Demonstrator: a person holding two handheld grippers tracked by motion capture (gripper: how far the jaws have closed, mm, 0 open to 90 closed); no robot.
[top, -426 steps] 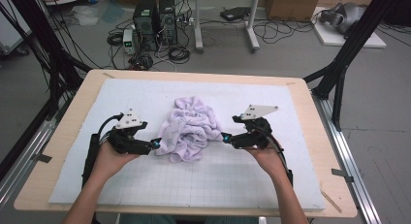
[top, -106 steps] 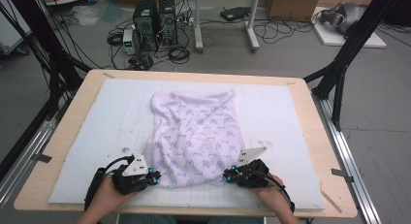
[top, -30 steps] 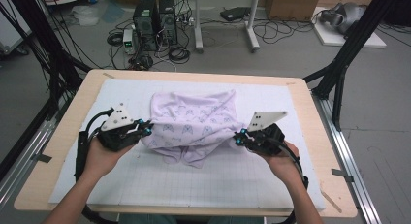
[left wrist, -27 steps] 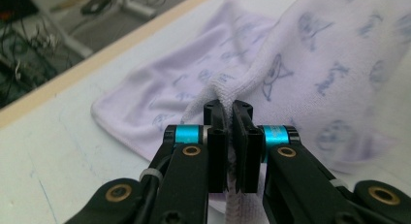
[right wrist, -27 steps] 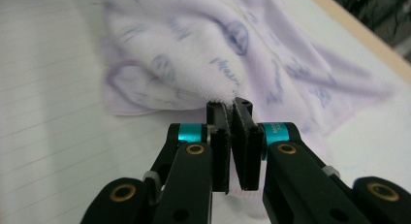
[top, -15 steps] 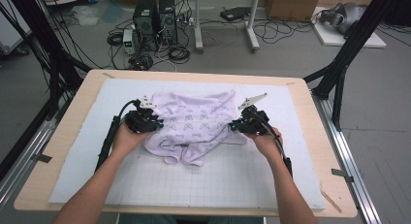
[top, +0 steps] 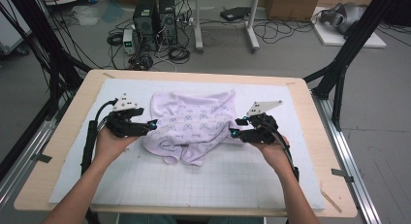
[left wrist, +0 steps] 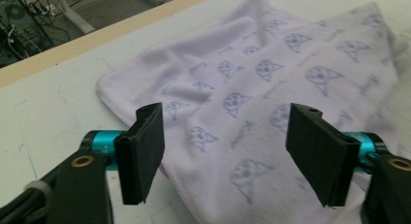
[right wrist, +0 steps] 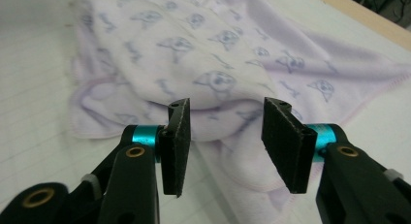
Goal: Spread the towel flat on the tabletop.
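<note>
A pale lilac cloth (top: 194,124) with a blue animal-face print lies folded over on the white gridded mat (top: 218,180). My left gripper (top: 151,125) sits at the cloth's left edge, my right gripper (top: 232,132) at its right edge. In the left gripper view the cloth (left wrist: 271,64) lies below and beyond the left gripper (left wrist: 226,112). Its jaws have just been opening, and the pads touch nothing. In the right gripper view the right gripper (right wrist: 228,105) hovers over the cloth's (right wrist: 194,44) folded edge. Its jaws have also just been opening, with nothing gripped.
The mat covers a wooden table (top: 68,136). Black frame posts (top: 339,64) rise at the table's far corners. Computer towers (top: 155,15) and cables lie on the floor beyond. Bare mat stretches between the cloth and the near edge.
Both grippers carried the cloth's near edge toward the far side, folding it over. They have now let go, opened, and drawn slightly outward and back. The cloth lies flat.
</note>
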